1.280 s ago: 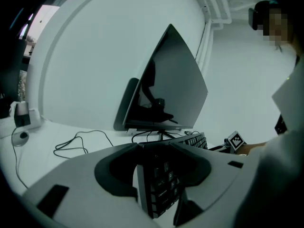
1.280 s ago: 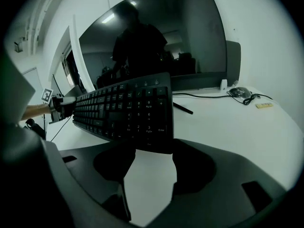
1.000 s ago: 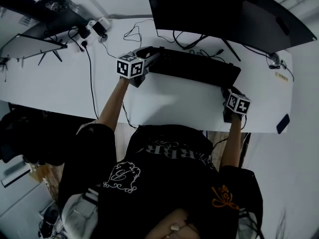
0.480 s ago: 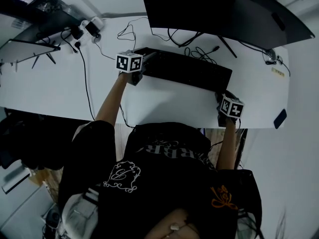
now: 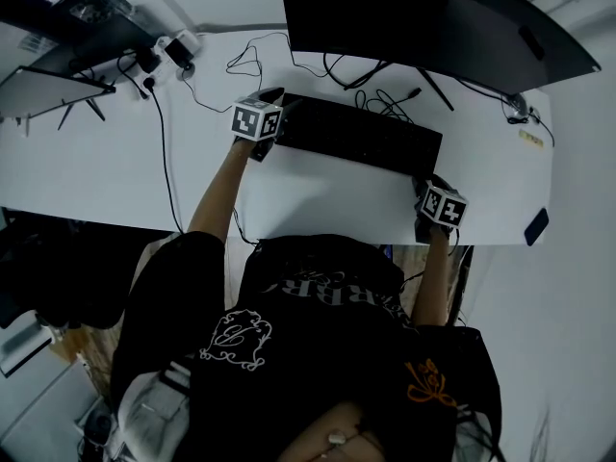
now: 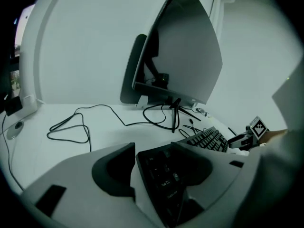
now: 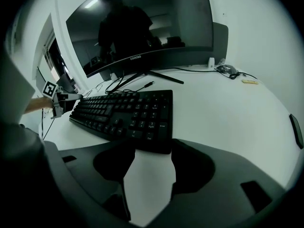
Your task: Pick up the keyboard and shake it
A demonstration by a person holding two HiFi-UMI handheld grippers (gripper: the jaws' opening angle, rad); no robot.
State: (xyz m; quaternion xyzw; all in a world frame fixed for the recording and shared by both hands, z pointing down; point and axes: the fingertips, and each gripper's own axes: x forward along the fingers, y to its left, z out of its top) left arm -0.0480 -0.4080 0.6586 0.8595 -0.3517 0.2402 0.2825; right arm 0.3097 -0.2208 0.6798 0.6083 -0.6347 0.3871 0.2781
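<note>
Black keyboard point(image 5: 361, 135) lies on a desk point(image 5: 318, 195), its long axis spanning both grippers. Left gripper point(image 6: 154, 151) straddles the left end without clamping, its jaws having just been opening. Right gripper point(image 7: 152, 150) is apart and empty, with the right end at its fingertips.

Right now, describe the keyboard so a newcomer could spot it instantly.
Find the dark monitor on the white desk. In front of it lies the keyboard, a long black slab. Unlike the loose cables nearby, it is covered in rows of keys.
</note>
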